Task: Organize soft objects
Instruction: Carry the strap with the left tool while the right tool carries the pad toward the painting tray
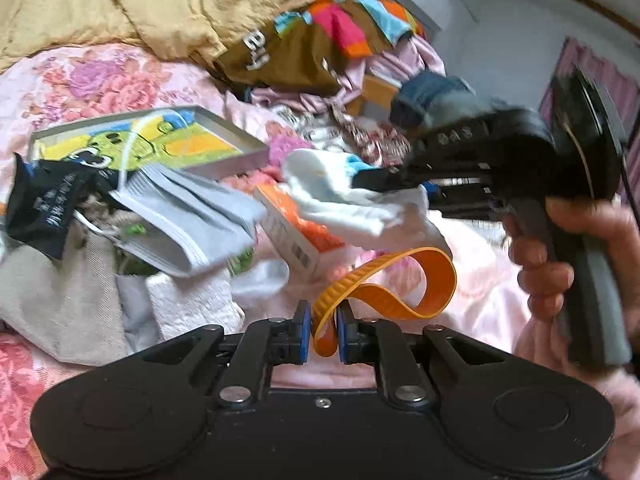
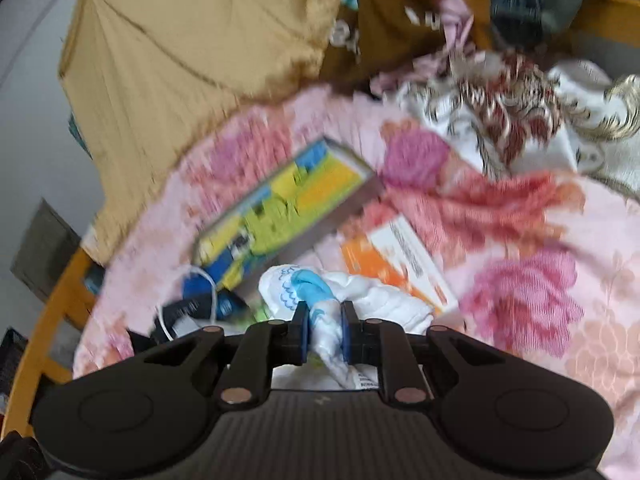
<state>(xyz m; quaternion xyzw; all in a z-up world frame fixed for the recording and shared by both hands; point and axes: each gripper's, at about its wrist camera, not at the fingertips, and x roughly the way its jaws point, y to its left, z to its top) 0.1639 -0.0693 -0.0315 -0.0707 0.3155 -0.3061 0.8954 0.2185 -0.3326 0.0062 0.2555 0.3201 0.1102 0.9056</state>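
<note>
Pink floral bedspread (image 1: 100, 80) fills both of my views, a bed heaped with cloth and clutter, and I take the shallow grey metal tin with the green cartoon picture (image 1: 160, 144) as my landmark.

My left gripper (image 1: 323, 326) points level across the bed, its blue pads pressed together on one ribbed orange rubber strap (image 1: 400, 280). The strap curls up from the jaws in a single loop, hanging clear of the bedspread, nearer to me than the tin and to its right.

My right gripper (image 1: 384, 179) reaches in from the right of the left wrist view, held sideways in a bare hand (image 1: 560, 256) wrapped around its grey grip. It is pinching one white sock with a light blue pattern (image 1: 360, 200), bunched and lifted above the bed just right of the tin. From the right wrist view the sock (image 2: 332, 312) is squeezed between the blue pads of that gripper (image 2: 324, 334), with the tin (image 2: 288, 204) beyond it, blurred.

One orange and white cardboard box (image 1: 296, 232) lies beside the tin, under the sock. One grey folded cloth (image 1: 192, 216) leans over the tin's near edge, and one black fabric piece with pale lettering (image 1: 44, 208) sits at its left corner. Behind the tin, one tan quilted blanket (image 1: 140, 4) is piled, with one brown garment with bright patches (image 1: 304, 52) to its right.
</note>
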